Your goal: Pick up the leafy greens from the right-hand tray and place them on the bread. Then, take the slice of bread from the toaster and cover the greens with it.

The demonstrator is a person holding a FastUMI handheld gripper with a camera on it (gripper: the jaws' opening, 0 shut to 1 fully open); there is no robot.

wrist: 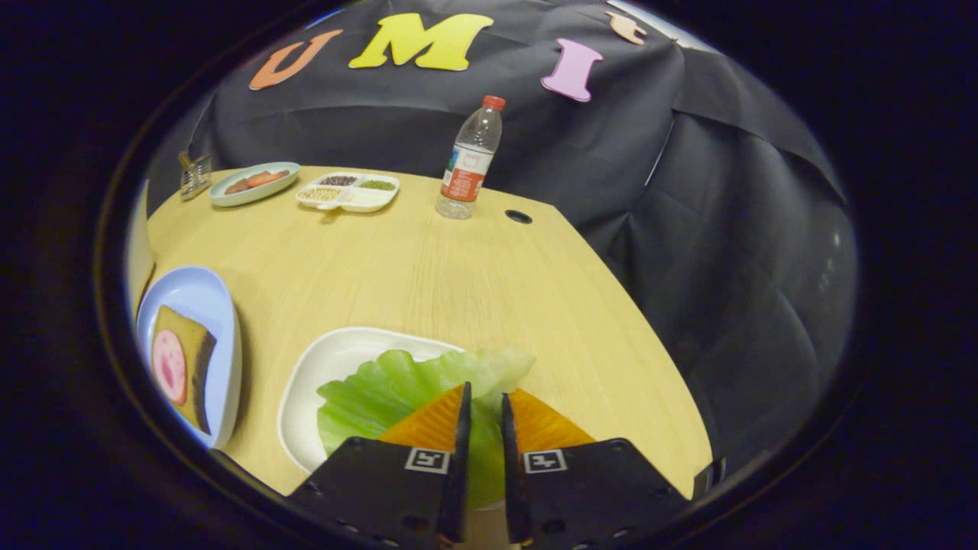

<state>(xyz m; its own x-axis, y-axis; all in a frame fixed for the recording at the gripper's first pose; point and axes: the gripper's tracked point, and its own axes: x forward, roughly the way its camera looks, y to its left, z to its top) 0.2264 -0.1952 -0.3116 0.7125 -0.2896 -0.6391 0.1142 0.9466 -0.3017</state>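
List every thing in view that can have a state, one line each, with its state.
gripper: fingers nearly closed over the lettuce leaf, narrow gap left; grip cannot be told
lettuce leaf: lying on the white tray, one end over its rim
white tray: flat on the table
bread: on the blue plate, pink slice on top
blue plate: flat on the table
water bottle: upright, capped
divided tray: compartments filled

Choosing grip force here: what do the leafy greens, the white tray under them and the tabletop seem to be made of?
Leafy greens: probably a plastic replica, glossy and evenly coloured, lying between the nearly closed fingers of the gripper; whether they pinch it is unclear. White tray: smooth matte plastic or melamine, judging by its rounded rim. Tabletop: light wood-grain laminate, with fine straight lines.
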